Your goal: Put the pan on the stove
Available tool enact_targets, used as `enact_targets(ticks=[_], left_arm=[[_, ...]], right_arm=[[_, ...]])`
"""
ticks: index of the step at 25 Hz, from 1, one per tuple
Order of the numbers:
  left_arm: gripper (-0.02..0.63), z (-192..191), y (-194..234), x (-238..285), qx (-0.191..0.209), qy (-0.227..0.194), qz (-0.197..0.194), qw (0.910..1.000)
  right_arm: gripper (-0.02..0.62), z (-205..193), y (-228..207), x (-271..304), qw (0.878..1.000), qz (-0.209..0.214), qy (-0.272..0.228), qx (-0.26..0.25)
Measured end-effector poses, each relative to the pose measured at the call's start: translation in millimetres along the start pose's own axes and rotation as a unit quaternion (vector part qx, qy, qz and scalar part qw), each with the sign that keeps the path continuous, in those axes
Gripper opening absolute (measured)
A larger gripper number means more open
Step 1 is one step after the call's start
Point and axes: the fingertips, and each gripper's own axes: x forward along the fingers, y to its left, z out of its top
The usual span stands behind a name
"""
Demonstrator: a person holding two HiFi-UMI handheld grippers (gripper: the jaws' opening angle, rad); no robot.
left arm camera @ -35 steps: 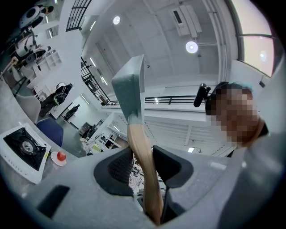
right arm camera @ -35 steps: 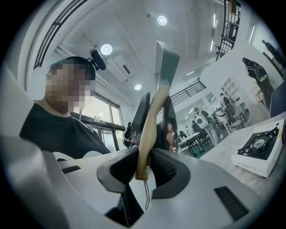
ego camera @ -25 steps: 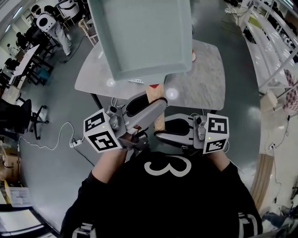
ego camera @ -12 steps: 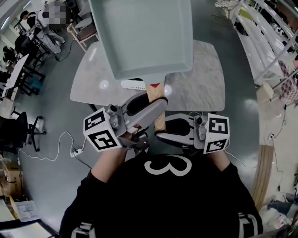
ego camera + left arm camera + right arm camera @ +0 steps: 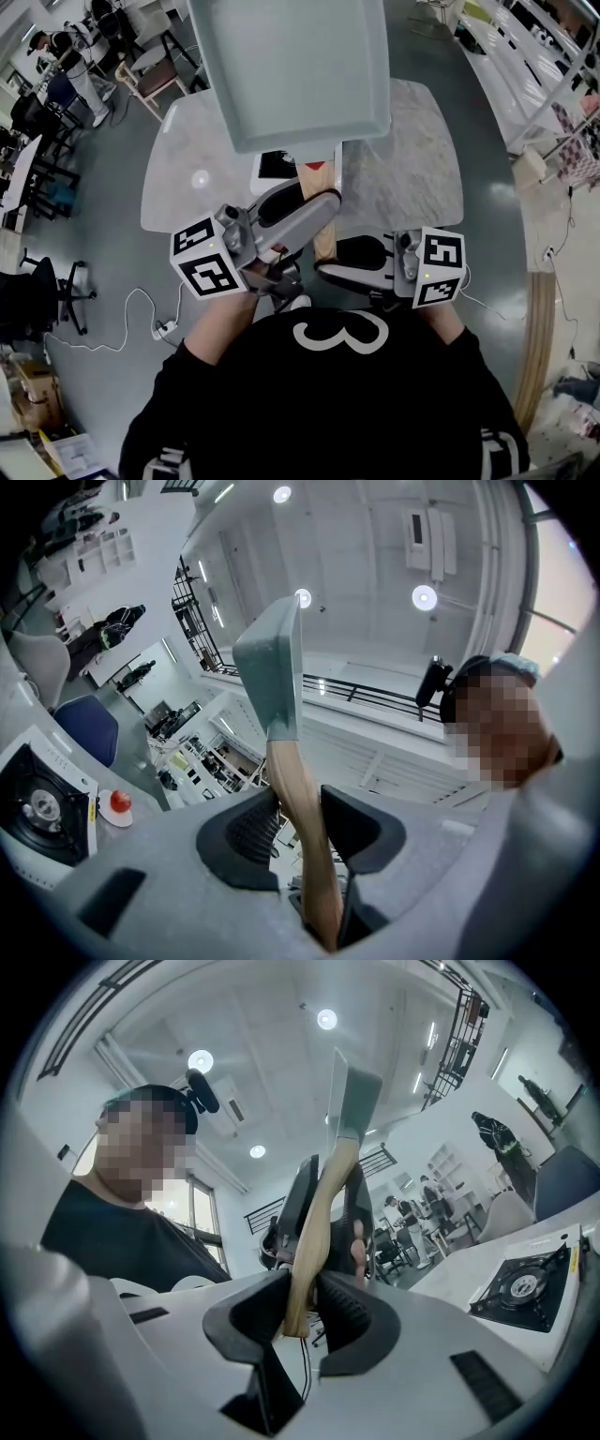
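A pale green square pan [image 5: 291,66] is held up in the air over the marble table [image 5: 412,169], close under the head camera. Its wooden handle [image 5: 324,225] points back at me. My left gripper [image 5: 322,202] is shut on the handle near the pan, and my right gripper [image 5: 323,269] is shut on the handle's end. Both gripper views show the handle [image 5: 300,808] [image 5: 314,1232] pinched between the pads. The black stove [image 5: 277,166] with a white rim lies on the table, mostly hidden by the pan, and shows whole in the gripper views [image 5: 37,803] [image 5: 525,1288].
A red round thing on a small dish [image 5: 119,802] sits beside the stove. A chair [image 5: 150,70] stands at the table's far left corner. A power strip with a cable [image 5: 164,328] lies on the floor to my left. People stand at desks far left.
The pan has travelled with both grippers over the table. The stove has come out from under the pan's near edge. Both grips on the handle are unchanged.
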Motion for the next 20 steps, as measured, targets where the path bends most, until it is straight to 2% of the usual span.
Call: enact_targets(ticks=[10,20], left_arm=[[0.147,20,52,-18,-0.033,0.033,-0.039,0.9982],[0.149,28,94,-33,-0.075,0.057,-0.055,0.994]], right_arm=[[0.084,-1,-50,37,0.998,-0.06,-0.025,0.005],[0.084,-7,-87,62,0.993,-0.105,-0.052,0.025]])
